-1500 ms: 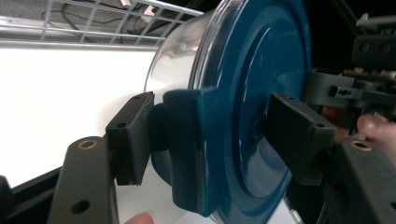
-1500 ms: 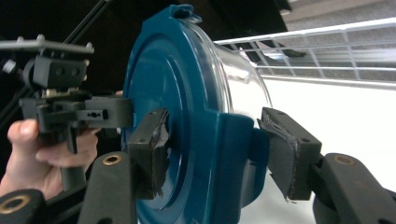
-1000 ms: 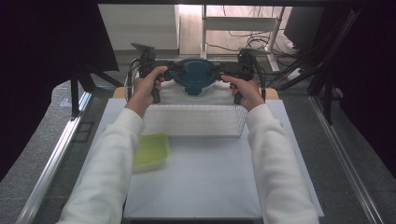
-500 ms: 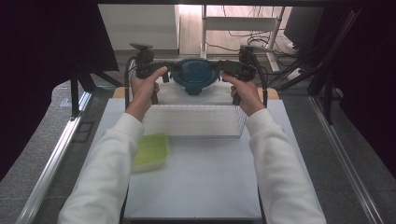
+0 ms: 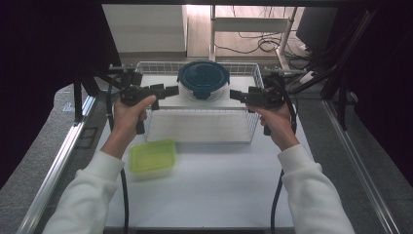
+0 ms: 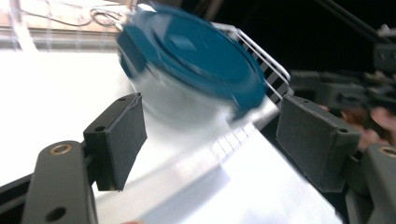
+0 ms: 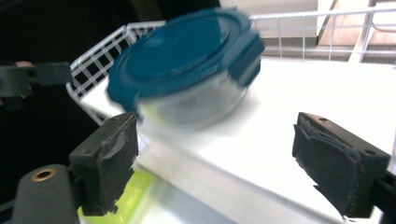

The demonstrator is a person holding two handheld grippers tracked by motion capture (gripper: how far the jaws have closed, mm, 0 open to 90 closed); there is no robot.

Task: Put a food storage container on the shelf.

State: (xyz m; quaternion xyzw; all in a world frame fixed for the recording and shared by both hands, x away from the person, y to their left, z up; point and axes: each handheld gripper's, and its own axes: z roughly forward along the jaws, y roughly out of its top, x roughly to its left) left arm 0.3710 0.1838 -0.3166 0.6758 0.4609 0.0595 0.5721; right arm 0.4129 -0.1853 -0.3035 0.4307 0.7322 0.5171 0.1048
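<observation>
Hand-held gripper left (image 5: 171, 90): jaws apart, just opened, nothing between | hand-held gripper right (image 5: 236, 94): same, opposite side of container | blue-lidded container (image 5: 203, 79): sits in wire basket (image 5: 199, 132), apparently released | green box (image 5: 152, 157): on worktop (image 5: 214, 185), before basket.

A green lidded box (image 5: 152, 157) lies on the white table top (image 5: 214, 185), lower left of centre in the high view, just in front of the basket's near left corner. Grey carpeted floor (image 5: 29, 161) borders both sides. A metal rail (image 5: 58, 161) runs along the left edge. Upper frame: white cabinet (image 5: 144, 29), wooden floor with loose black cables (image 5: 258, 44).
</observation>
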